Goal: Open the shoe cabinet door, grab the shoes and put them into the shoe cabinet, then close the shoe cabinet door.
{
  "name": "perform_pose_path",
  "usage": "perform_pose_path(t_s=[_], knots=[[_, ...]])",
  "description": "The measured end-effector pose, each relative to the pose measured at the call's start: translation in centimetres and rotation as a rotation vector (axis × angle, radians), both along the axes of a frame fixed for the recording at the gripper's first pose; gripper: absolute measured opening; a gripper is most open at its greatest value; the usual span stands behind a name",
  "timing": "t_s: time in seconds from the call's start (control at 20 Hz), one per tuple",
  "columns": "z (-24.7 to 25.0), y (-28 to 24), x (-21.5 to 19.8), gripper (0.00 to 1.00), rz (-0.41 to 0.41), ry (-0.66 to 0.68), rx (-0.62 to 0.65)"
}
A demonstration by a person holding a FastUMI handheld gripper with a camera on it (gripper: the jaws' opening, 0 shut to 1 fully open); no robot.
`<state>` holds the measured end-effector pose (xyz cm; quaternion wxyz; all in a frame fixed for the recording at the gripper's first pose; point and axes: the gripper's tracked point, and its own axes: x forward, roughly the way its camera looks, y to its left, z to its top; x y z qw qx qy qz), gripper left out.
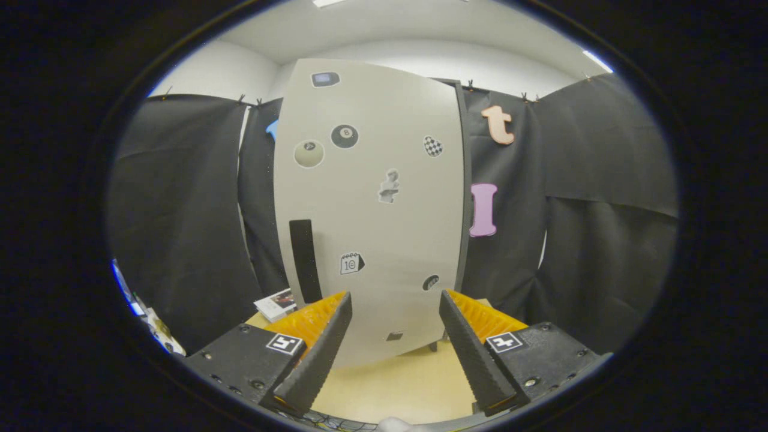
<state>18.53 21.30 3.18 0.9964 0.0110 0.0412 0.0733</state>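
Observation:
A tall pale grey shoe cabinet [384, 210] stands upright straight ahead of me, its door shut and dotted with several stickers. A black vertical handle strip [304, 261] runs down the door's left side, just beyond my left finger. My gripper [396, 303] is open, its two orange-and-black fingers [318, 342] spread wide with nothing between them, a short way in front of the door's lower part. A small white sliver, possibly a shoe [396, 425], peeks in at the floor below the fingers; too little shows to be sure.
The cabinet stands on a light yellow floor [390, 384]. Black cloth walls [180, 222] close in the booth on both sides and behind. A small box or booklet [276, 304] lies on the floor left of the cabinet's base.

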Motion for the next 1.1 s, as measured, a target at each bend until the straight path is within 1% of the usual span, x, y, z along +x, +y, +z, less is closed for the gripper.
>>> perform_pose_path(t_s=[0.3, 0.45, 0.75, 0.95, 1.1], knots=[[0.7, -2.6, -4.2, 0.96, -0.075, -0.033, 0.014], [0.2, -3.7, -5.9, 0.96, -0.104, -0.040, 0.004], [-0.8, -4.9, -8.5, 0.96, -0.130, -0.029, 0.010], [-1.4, -5.6, -9.3, 0.96, -0.147, -0.030, 0.010], [-1.6, -5.6, -9.9, 0.96, -0.137, -0.031, 0.024]])
